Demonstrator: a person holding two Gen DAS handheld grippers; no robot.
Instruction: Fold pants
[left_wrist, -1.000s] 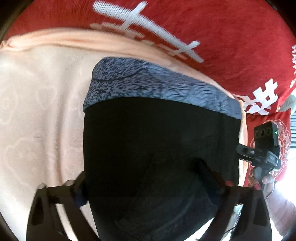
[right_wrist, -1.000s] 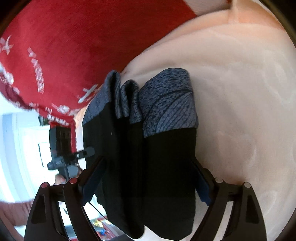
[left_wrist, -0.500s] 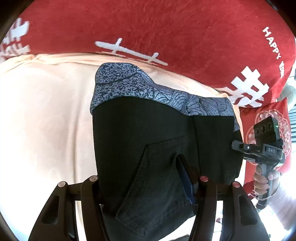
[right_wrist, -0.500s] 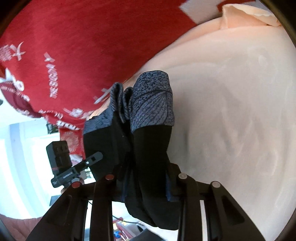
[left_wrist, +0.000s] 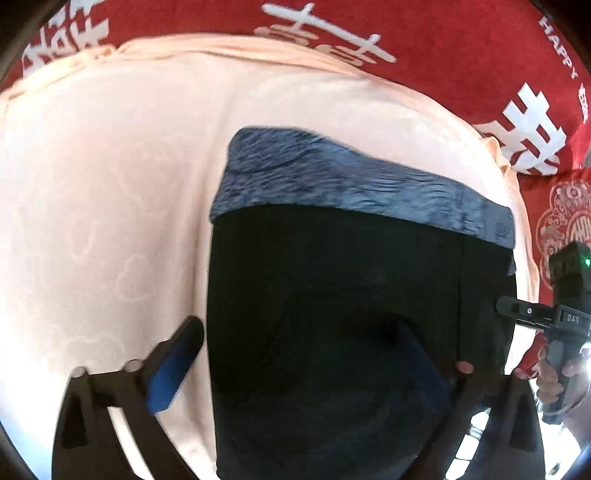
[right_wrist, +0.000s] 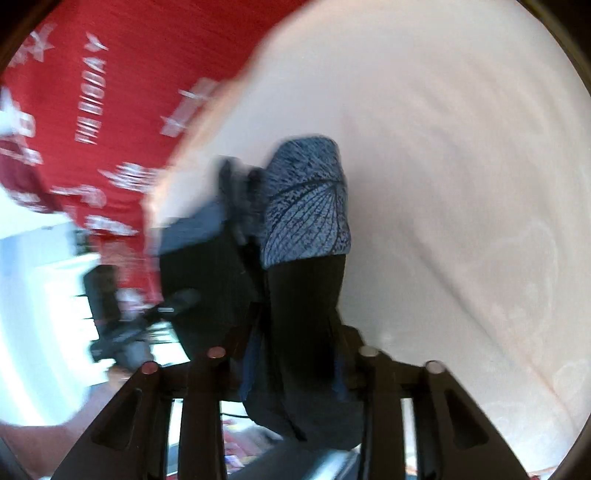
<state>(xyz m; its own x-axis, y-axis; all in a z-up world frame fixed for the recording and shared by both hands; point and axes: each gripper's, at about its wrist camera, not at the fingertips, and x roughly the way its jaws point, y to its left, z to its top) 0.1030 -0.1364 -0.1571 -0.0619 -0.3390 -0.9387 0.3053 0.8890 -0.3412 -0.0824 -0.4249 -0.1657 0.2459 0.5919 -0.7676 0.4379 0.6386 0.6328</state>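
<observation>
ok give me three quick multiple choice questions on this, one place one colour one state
1. What do the pants lie on?
A. a peach sheet
B. a wooden table
C. a tiled floor

2. What colour is the waistband?
A. white
B. green
C. patterned blue-grey

3. How is the right gripper?
A. open, clear of the cloth
B. shut on the pants
C. out of view

Answers: 1 A, peach fabric shows all round the pants. 2 C, a blue-grey band tops the black cloth. 3 B, its fingers sit close together with dark cloth bunched between them.
</observation>
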